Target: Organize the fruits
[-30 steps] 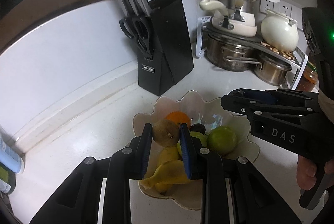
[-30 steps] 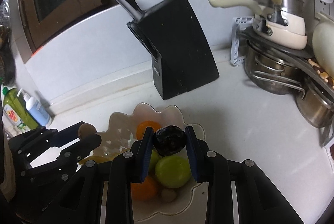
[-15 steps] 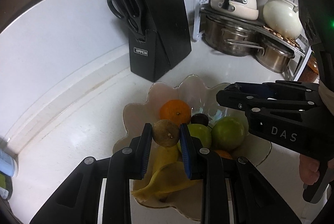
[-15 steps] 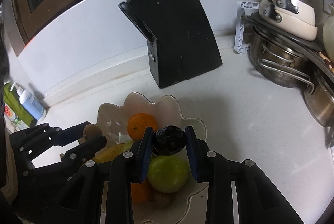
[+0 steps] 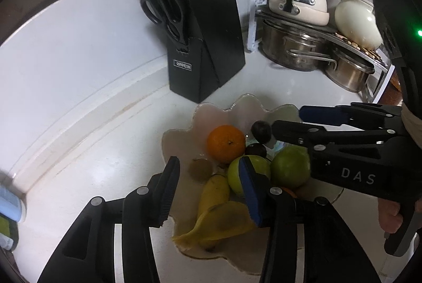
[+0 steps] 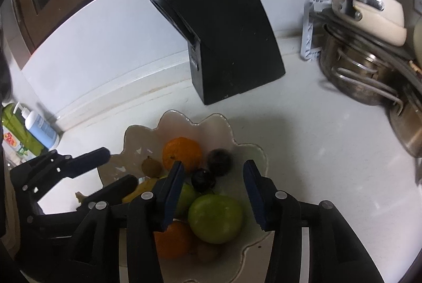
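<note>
A scalloped glass fruit bowl [image 5: 211, 111] [image 6: 147, 132] sits on the white counter. It holds an orange [image 5: 226, 143] [image 6: 182, 153], a brown kiwi [image 5: 200, 169] [image 6: 151, 167], two dark plums [image 5: 261, 130] [image 6: 219, 158], green apples [image 5: 290, 170] [image 6: 215, 218] and a banana [image 5: 213, 193]. My left gripper [image 5: 211, 193] is open and empty above the bowl's near side, the kiwi lying loose below it. My right gripper [image 6: 213, 196] is open and empty above the plums and green apple.
A black knife block [image 5: 208, 37] [image 6: 224, 37] stands behind the bowl. Steel pots [image 5: 298, 51] [image 6: 364, 77] on a rack fill the right back corner. Bottles [image 6: 39, 124] stand at the left by the wall.
Both grippers have opened. The kiwi dropped from the left gripper into the bowl, and the dark plum dropped from the right gripper into the bowl.
</note>
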The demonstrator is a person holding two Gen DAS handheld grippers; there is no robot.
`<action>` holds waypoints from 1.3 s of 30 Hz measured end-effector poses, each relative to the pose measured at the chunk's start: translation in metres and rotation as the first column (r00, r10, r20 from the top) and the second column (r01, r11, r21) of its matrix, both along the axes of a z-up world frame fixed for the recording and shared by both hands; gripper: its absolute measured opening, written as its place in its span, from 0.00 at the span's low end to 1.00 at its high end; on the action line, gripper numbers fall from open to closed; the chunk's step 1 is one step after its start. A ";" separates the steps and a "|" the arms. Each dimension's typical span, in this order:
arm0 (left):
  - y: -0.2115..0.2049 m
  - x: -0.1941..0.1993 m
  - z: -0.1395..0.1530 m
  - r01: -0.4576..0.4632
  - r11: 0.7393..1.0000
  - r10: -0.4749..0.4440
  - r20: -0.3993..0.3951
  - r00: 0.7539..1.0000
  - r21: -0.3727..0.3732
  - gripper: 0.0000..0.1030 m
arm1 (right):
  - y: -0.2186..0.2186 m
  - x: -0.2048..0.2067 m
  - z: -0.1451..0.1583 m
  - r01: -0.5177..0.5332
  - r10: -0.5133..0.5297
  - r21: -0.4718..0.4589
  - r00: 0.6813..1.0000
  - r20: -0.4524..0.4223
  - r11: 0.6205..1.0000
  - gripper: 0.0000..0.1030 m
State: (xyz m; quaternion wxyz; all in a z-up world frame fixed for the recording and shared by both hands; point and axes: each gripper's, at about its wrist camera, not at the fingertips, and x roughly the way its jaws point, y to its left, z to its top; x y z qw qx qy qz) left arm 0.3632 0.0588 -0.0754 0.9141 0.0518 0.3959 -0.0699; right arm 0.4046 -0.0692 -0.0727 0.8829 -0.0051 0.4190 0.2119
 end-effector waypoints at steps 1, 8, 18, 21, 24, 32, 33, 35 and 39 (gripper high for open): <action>0.001 -0.003 0.003 -0.009 1.000 0.009 0.012 1.000 0.006 0.52 | -0.001 -0.003 0.003 0.004 -0.004 -0.006 1.000 0.014 1.000 0.46; 0.007 -0.029 0.024 -0.107 0.993 0.100 0.120 0.988 0.054 0.66 | -0.011 -0.031 0.020 0.100 -0.095 -0.036 0.989 0.110 0.994 0.64; 0.006 -0.082 0.058 -0.157 0.987 0.139 0.276 0.951 0.043 0.92 | -0.035 -0.093 0.050 0.264 -0.258 0.000 0.942 0.213 0.965 0.82; 0.001 -0.096 0.064 -0.147 0.989 0.129 0.300 0.945 0.036 0.97 | -0.043 -0.116 0.058 0.307 -0.302 0.018 0.921 0.244 0.952 0.84; -0.004 -0.111 0.070 -0.125 0.992 0.111 0.314 0.943 0.024 1.00 | -0.051 -0.137 0.066 0.352 -0.345 0.026 0.898 0.272 0.936 0.86; -0.028 -0.160 0.089 -0.069 0.997 0.050 0.365 0.930 0.041 1.00 | -0.078 -0.204 0.087 0.475 -0.452 0.028 0.816 0.359 0.880 0.93; -0.030 -0.165 0.091 -0.064 0.997 0.045 0.369 0.928 0.038 1.00 | -0.081 -0.212 0.089 0.487 -0.463 0.030 0.807 0.366 0.873 0.93; -0.036 -0.178 0.094 -0.052 0.998 0.036 0.377 0.926 0.032 1.00 | -0.088 -0.226 0.092 0.497 -0.474 0.036 0.800 0.369 0.867 0.93; -0.047 -0.204 0.100 -0.038 0.999 0.028 0.390 0.920 0.018 1.00 | -0.101 -0.254 0.098 0.505 -0.484 0.047 0.792 0.373 0.862 0.93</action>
